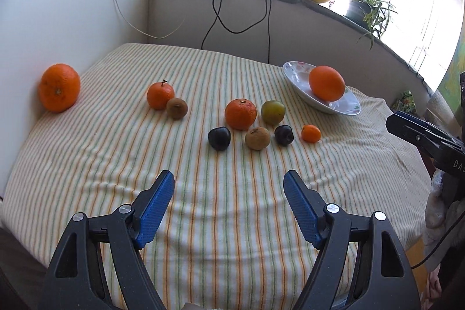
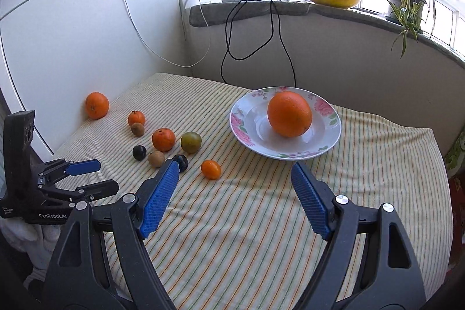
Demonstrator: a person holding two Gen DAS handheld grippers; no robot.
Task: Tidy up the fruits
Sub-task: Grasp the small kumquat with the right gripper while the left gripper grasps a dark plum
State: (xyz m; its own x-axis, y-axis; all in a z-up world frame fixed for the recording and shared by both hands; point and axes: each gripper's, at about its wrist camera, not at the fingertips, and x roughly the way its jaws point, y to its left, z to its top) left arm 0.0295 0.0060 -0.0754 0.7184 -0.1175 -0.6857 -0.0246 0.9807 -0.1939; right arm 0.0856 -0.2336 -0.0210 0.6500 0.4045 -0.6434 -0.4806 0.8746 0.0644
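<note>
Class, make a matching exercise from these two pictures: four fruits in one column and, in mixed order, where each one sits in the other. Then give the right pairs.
Things:
1. largest orange
2. second big orange
3. smallest orange fruit
4. greenish round fruit

Places:
A. by the white wall, apart from the rest
B. on the flowered plate
C. just beside a mid-size orange, on its plate side
D. end of the near row, closest to the plate

Pairs: 1-B, 2-A, 3-D, 4-C

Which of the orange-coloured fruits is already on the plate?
Only the large orange, resting inside the floral plate. The other large orange sits by the wall, and the two mandarins and the small oval orange fruit lie on the striped cloth.
</note>
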